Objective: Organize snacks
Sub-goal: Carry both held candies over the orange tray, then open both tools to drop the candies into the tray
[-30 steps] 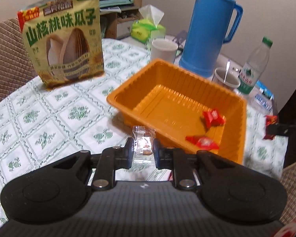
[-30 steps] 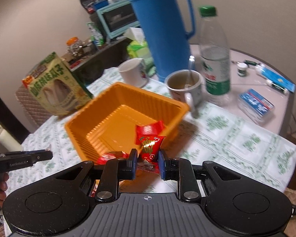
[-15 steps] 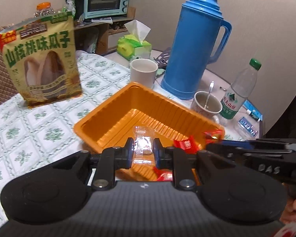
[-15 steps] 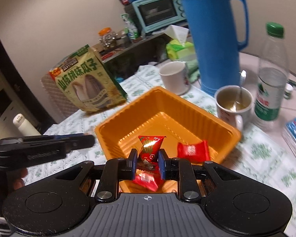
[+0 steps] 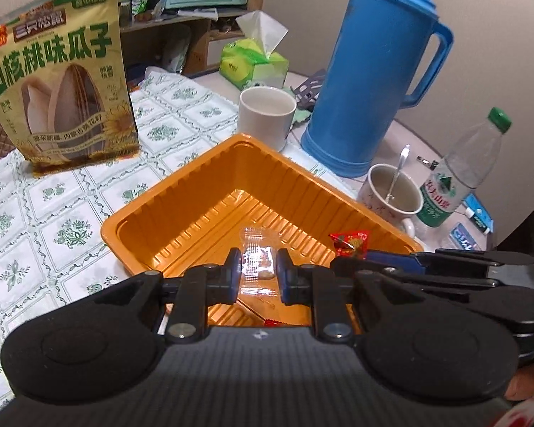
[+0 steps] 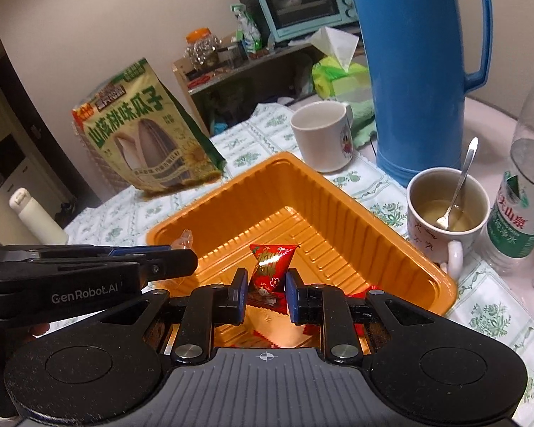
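Both grippers held candy over the orange plastic tray [image 5: 181, 195]: left gripper [image 5: 258, 272] clamped a clear-wrapped sweet [image 5: 258, 261], right gripper [image 6: 266, 284] a red-wrapped candy [image 6: 270, 267]; only the right view showed what were probably more red wrappers [image 6: 370, 290] below.

Both wrist views close above orange tray [image 5: 181, 210] [image 6: 341, 192], angled down, side by side; share thermos [image 5: 370, 71] [image 6: 416, 71].

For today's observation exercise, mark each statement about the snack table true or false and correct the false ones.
1. The left gripper holds a clear-wrapped snack. True.
2. The right gripper is empty. False: it grips a red candy.
3. Both grippers are over the orange tray. True.
4. The mug with the spoon is empty. False: it holds a pale drink.
5. The blue thermos lies on its side. False: it stands upright.
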`<act>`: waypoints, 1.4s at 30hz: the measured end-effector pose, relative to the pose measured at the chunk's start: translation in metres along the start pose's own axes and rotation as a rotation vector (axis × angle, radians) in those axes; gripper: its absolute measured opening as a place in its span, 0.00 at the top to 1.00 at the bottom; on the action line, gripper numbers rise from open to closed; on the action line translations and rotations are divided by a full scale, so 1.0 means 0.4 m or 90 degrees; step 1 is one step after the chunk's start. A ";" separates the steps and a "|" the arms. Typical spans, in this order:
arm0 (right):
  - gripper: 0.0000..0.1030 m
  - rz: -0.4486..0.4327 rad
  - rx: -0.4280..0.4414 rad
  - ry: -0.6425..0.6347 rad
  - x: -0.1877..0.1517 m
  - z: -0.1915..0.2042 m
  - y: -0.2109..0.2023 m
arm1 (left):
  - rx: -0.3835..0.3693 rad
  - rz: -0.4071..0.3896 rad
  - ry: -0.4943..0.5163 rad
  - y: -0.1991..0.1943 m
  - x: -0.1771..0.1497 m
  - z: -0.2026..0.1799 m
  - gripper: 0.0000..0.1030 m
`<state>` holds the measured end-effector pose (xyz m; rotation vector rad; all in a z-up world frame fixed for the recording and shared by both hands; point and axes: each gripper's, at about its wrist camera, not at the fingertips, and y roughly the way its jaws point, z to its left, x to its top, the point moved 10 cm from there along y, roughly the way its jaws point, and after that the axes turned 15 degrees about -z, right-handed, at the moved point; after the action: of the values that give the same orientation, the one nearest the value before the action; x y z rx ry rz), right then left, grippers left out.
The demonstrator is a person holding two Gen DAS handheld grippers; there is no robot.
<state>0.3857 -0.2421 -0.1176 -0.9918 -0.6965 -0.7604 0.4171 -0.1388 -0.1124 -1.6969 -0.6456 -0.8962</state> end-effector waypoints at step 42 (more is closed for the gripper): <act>0.48 0.010 0.016 0.044 0.007 -0.044 0.038 | 0.111 -0.039 -0.100 -0.152 -0.004 0.183 0.63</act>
<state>0.4027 -0.2535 -0.1293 -0.9429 -0.6363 -0.7675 0.3866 -0.0511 -0.0917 -1.6071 -0.8600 -0.7305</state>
